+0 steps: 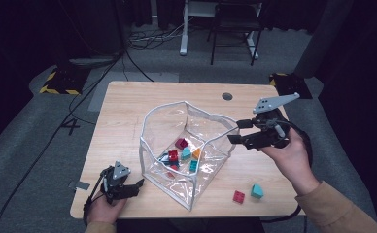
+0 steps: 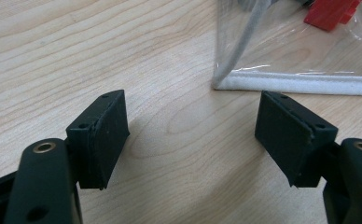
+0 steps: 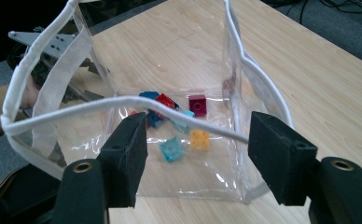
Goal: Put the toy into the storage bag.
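A clear plastic bag [image 1: 211, 127] with white trim stands open in the middle of the wooden table [image 1: 123, 111]. Several bricks lie in it: a maroon one [image 3: 198, 103], an orange one [image 3: 199, 138], a teal one [image 3: 172, 149] and a red one [image 3: 165, 100]. My right gripper [image 1: 235, 131] hovers at the bag's right rim [image 3: 123, 101], open, its pads [image 3: 125, 156] apart with nothing between them. Near the front left corner my left gripper [image 1: 137, 187] sits low, open over bare wood [image 2: 193, 135], a little short of the bag's bottom corner [image 2: 222, 84].
Outside the bag, near the front right edge, lie a red brick [image 1: 238, 196] and a teal brick [image 1: 257, 191]. A round cable hole [image 1: 227, 96] sits at the table's far right. Chairs and cables stand on the floor beyond the table.
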Demonstrator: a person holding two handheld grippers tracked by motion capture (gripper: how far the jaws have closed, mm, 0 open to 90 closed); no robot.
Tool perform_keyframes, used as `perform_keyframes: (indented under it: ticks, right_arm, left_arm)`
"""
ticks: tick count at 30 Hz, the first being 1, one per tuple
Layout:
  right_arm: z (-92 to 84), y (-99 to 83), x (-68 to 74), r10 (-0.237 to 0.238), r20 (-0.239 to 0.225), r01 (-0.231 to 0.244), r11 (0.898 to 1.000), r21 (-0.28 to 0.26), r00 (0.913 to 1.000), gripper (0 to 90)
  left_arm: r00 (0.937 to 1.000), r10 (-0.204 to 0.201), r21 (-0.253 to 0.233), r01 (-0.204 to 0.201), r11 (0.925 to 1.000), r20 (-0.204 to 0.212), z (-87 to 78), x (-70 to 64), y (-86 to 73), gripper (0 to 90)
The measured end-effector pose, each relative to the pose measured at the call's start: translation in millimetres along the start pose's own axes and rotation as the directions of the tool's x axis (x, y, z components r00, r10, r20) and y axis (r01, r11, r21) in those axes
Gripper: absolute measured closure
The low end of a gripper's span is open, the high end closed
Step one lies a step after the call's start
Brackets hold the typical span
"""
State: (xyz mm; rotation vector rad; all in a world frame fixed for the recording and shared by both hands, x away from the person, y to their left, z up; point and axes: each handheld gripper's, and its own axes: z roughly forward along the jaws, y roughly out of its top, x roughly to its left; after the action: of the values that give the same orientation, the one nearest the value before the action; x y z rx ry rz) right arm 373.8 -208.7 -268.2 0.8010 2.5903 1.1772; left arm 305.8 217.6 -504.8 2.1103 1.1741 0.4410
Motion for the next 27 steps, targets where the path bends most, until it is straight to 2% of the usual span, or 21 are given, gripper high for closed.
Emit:
perform_keyframes:
  ticks: [5,14,24,27]
  right_arm:
    - [-13.8,-16.9,-4.3,0.012,0.011,-0.012,1.0,0.001,0.9999,38.1]
    - [-28.8,-41.2,-5.4,0.019,0.032,-0.02,1.0,0.014,0.9993,39.0]
    - [-28.9,-69.9,-8.6,0.045,0.028,-0.045,0.999,0.028,0.9986,38.6]
    - [-23.1,-84.8,-6.9,0.041,0.045,-0.043,0.998,0.046,0.9981,38.4]
  left_arm:
    - [1.0,0.0,0.0,0.0,1.0,0.0,0.0,0.0,0.0,26.1]
    - [1.0,0.0,0.0,0.0,1.0,0.0,0.0,0.0,0.0,26.0]
    - [1.0,0.0,0.0,0.0,1.0,0.0,0.0,0.0,0.0,26.1]
    - [1.0,0.0,0.0,0.0,1.0,0.0,0.0,0.0,0.0,26.1]
